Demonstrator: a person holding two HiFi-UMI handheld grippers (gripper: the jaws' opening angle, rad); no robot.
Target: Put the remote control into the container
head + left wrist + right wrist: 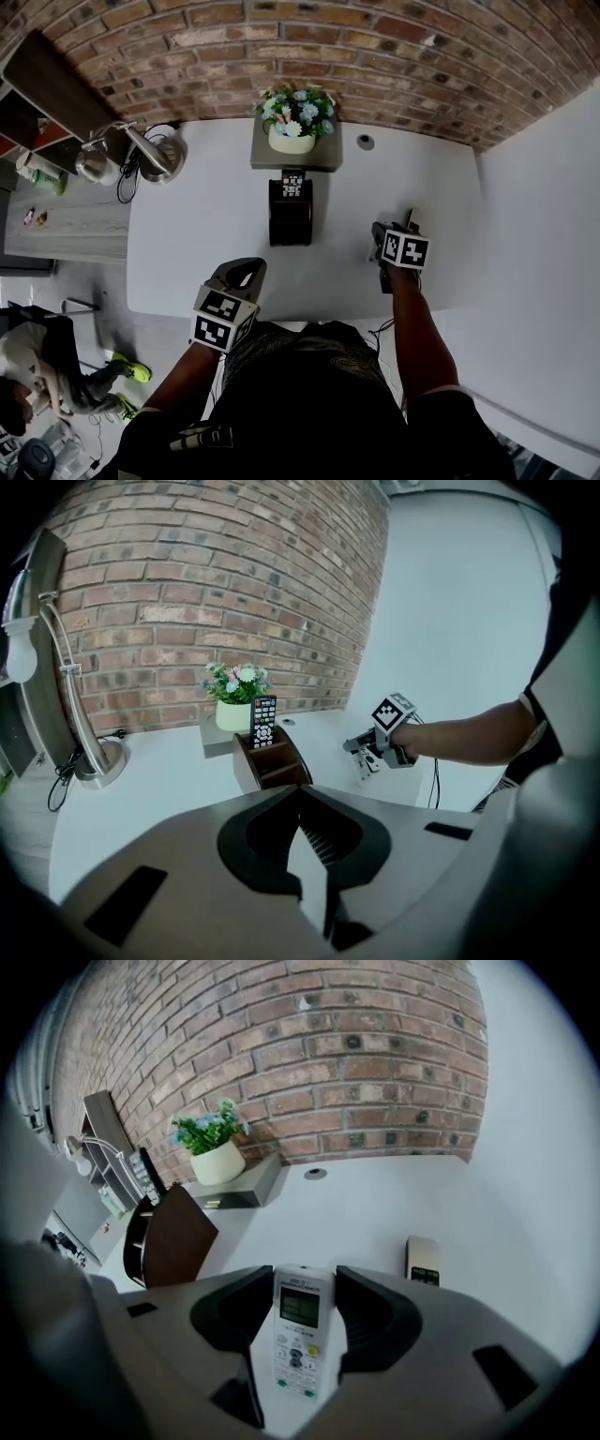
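Note:
My right gripper (382, 234) (302, 1277) is shut on a white remote (302, 1335) with a small screen and coloured buttons; in the left gripper view this remote (362, 763) hangs a little above the white table (187, 234). The container (291, 214) (272, 761) (173, 1237), a dark brown wooden holder, stands mid-table to the gripper's left. A black remote (292, 184) (263, 721) stands upright in its far compartment. My left gripper (242, 272) (300, 794) hovers at the table's near edge, jaws shut on nothing.
A potted plant (292, 117) sits on a grey block (272, 159) behind the container. Another flat remote (423, 1260) lies on the table beyond my right gripper. A desk lamp (141, 150) stands at the back left. A person (37, 366) sits on the floor at left.

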